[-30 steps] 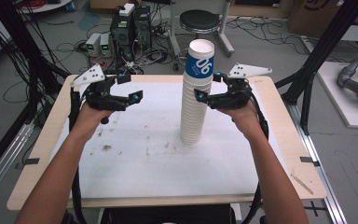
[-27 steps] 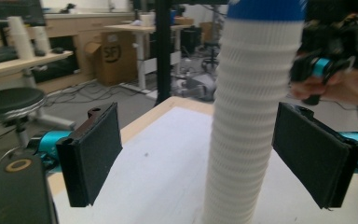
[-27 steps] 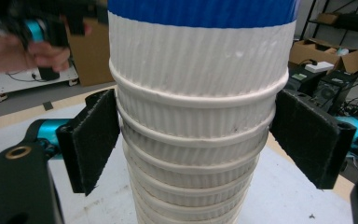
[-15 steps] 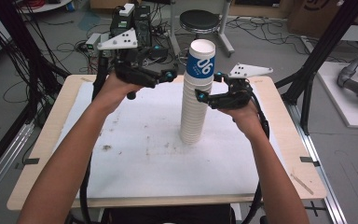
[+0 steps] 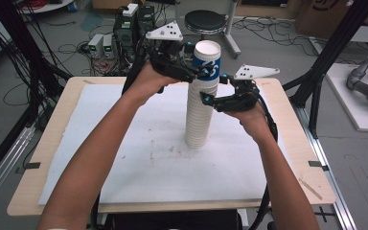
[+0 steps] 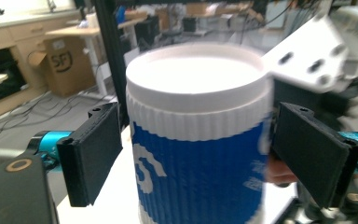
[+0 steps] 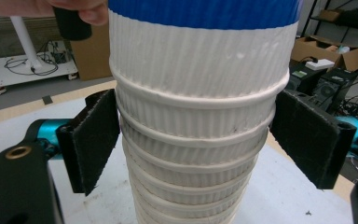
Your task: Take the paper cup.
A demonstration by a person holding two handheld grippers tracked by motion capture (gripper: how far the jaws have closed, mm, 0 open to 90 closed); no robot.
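A tall stack of white ribbed paper cups (image 5: 197, 120) stands upright in the middle of the white mat (image 5: 139, 163). Its top cup (image 6: 196, 102) is blue and white. My left gripper (image 5: 197, 60) is up at that top cup with a jaw on each side. Its jaws have just been closing, and in the left gripper view (image 6: 196, 154) a thin gap still shows at the left pad (image 6: 91, 158). My right gripper (image 5: 213, 89) is shut on the stack (image 7: 191, 121) a few cups below the top, both pads against the ribbed walls.
The mat lies on a wooden table (image 5: 52, 191). Behind the table are a black stool (image 5: 206, 21), electronics boxes (image 5: 129, 24) and floor cables. Black frame posts (image 5: 326, 62) stand at the right, with more on the left.
My left gripper has travelled from the table's left side up and to the right, ending around the top cup. The right gripper and the stack have stayed put.
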